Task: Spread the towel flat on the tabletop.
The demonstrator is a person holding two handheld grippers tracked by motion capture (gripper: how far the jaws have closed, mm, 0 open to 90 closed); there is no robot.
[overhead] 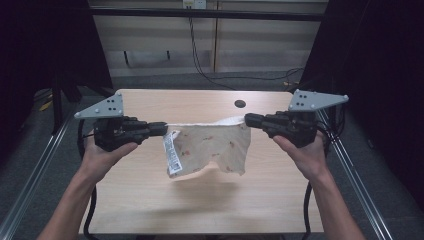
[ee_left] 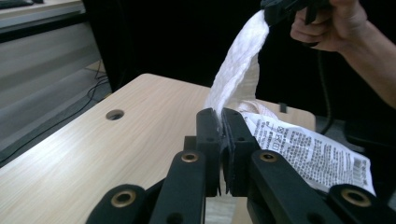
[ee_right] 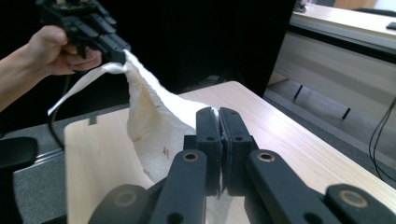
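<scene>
Forearms entered from bottom edge. Left tool (overhead: 159,128) clamped on cloth (overhead: 212,147) corner; right tool (overhead: 250,120) clamped on opposite corner. Cloth hung stretched between 2 tools, clear above desk (overhead: 150,200), care label (overhead: 172,155) dangling. Lift done; spreading or folding judged remaining.

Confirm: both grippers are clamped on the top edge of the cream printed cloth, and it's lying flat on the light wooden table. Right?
Not quite. Both the left gripper and the right gripper are clamped on the top edge of the cream printed cloth, but it hangs in the air between them, clear of the light wooden table. The high view shows its shadow beneath it.
</scene>
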